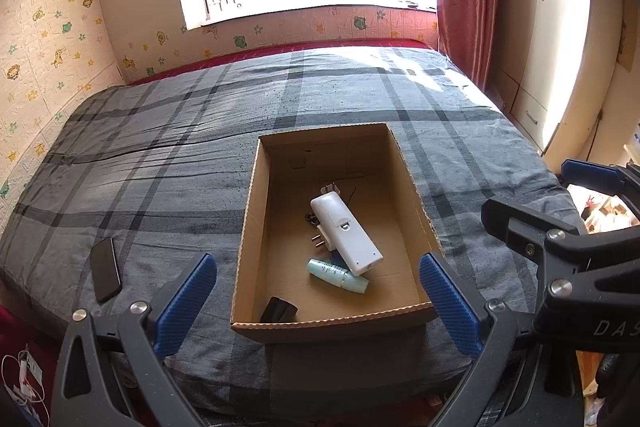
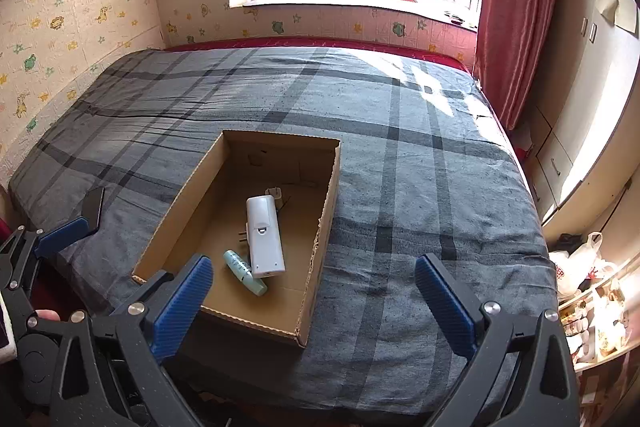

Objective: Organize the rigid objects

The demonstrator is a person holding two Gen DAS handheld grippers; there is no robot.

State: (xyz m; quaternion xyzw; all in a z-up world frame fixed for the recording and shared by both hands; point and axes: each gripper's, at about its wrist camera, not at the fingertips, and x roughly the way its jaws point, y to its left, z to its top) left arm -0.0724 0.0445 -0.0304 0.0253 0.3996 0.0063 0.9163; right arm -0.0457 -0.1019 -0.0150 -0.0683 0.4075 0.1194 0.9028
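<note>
An open cardboard box (image 1: 250, 227) lies on the plaid grey bed. Inside it are a white oblong device (image 1: 344, 235), a pale teal tube (image 1: 338, 275), a white plug adapter (image 1: 322, 241) and a small black object (image 1: 280, 309). My left gripper (image 1: 318, 305) hangs open above the box's near end, nothing between its blue pads. In the right wrist view the box (image 2: 256, 327), the white device (image 2: 264, 235) and the tube (image 2: 244, 271) sit lower left. My right gripper (image 2: 314, 305) is open too, spanning the box's near right corner, holding nothing.
A black phone (image 1: 105, 269) lies on the bedspread (image 1: 160, 147) left of the box. The wall runs along the bed's left side, a window at the far end. A red curtain (image 2: 516, 7), cupboards and a cluttered shelf (image 2: 592, 307) stand to the right.
</note>
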